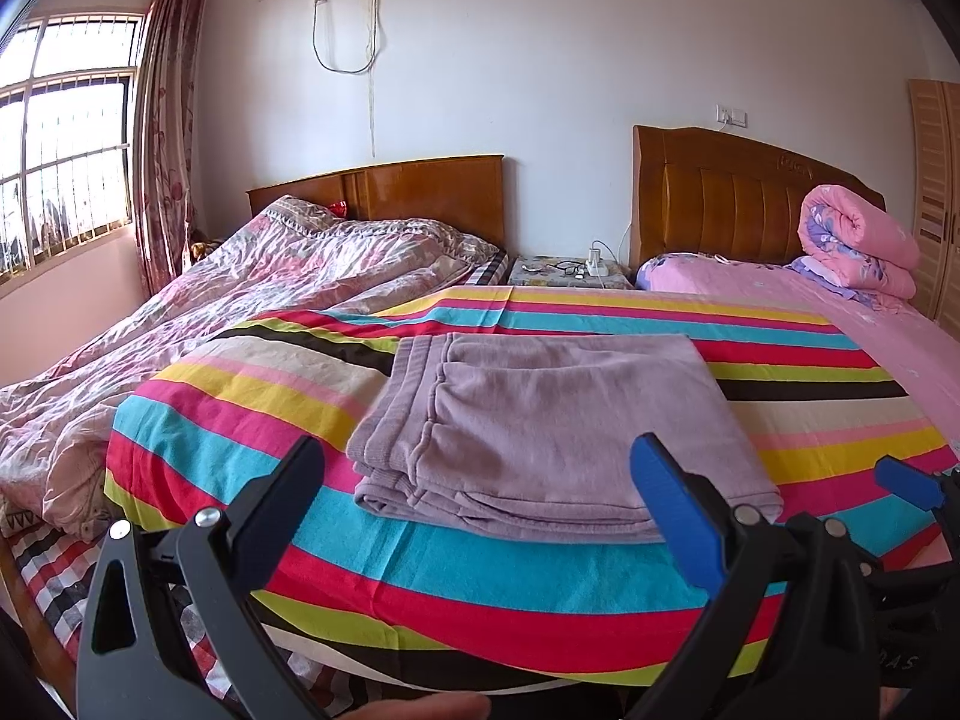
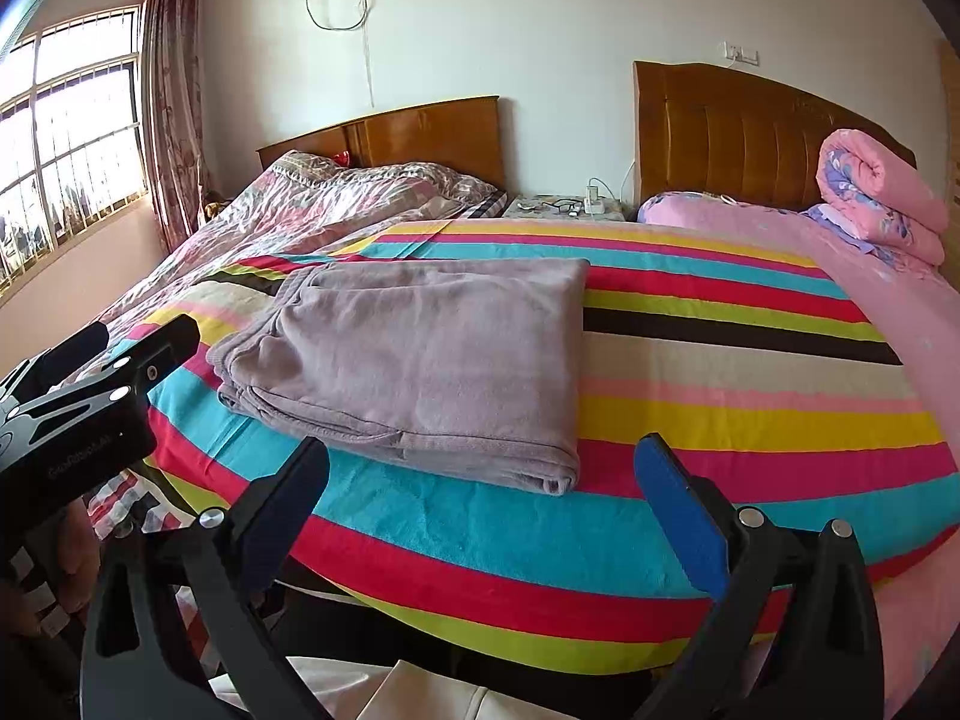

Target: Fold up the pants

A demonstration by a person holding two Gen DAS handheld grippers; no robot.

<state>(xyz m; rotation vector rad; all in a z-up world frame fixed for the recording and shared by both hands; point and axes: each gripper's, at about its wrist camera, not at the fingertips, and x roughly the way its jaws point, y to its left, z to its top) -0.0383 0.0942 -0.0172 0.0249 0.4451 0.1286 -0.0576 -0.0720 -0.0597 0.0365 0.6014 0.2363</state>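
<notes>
Seen folded into a thick lilac rectangle on the striped blanket (image 1: 540, 612): the pants (image 1: 540, 420), layered edges stacked toward the near left corner, top face smooth. Lying across the middle of the blanket, well short of the wooden headboards (image 1: 738, 204) at 12 o'clock and apart from the rolled pink quilt (image 1: 858, 246) at 2 o'clock.

Pictured wide open and empty, the left claw (image 1: 480, 480), black finger and blue finger spread to either side of the bundle's near edge, touching nothing. Dead ahead at 12 o'clock from this claw, the pants; near edge close under the fingertips, long axis running roughly 9 to 3 across the view.

Likewise spread wide and holding nothing, the right claw (image 2: 480, 468). From here, pants (image 2: 420, 354) off toward 11 o'clock, with the right-hand near corner closest and the stacked folds at the far left side. Visible at 9 o'clock in the right wrist view, the left claw (image 2: 120, 354), hovering beside the layered end.

Judged nearer and squarer to the bundle: the left claw, straight behind the near edge. Judged close to done: the folding itself, with little left beyond a tidy or a final halving along the long axis, in which case the near corners look the natural grip points.
</notes>
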